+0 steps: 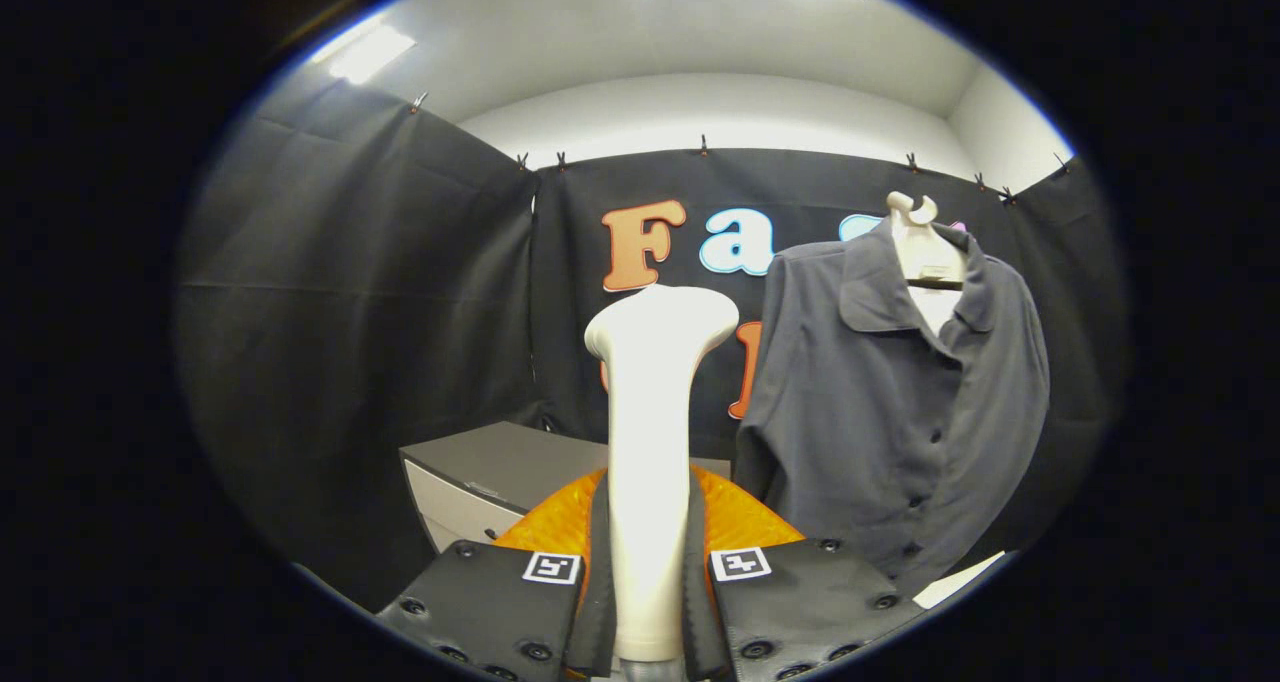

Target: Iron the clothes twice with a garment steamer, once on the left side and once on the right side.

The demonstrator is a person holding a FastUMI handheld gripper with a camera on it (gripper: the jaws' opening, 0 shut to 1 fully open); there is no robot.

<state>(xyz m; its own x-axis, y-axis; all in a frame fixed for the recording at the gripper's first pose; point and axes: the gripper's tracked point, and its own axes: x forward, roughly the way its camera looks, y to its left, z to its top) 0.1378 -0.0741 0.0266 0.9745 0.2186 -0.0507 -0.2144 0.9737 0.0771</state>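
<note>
Garment steamer [650,462] upright between clamping tool [648,562] fingers.

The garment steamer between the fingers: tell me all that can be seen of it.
The garment steamer is a smooth, cream, plastic-looking wand standing upright, its shaft widening into a broad head at the top. The gripper is shut on it, both fingers pressing its lower shaft from either side. Its base is hidden. It stands left of the hanging dark shirt, not touching it.
</note>
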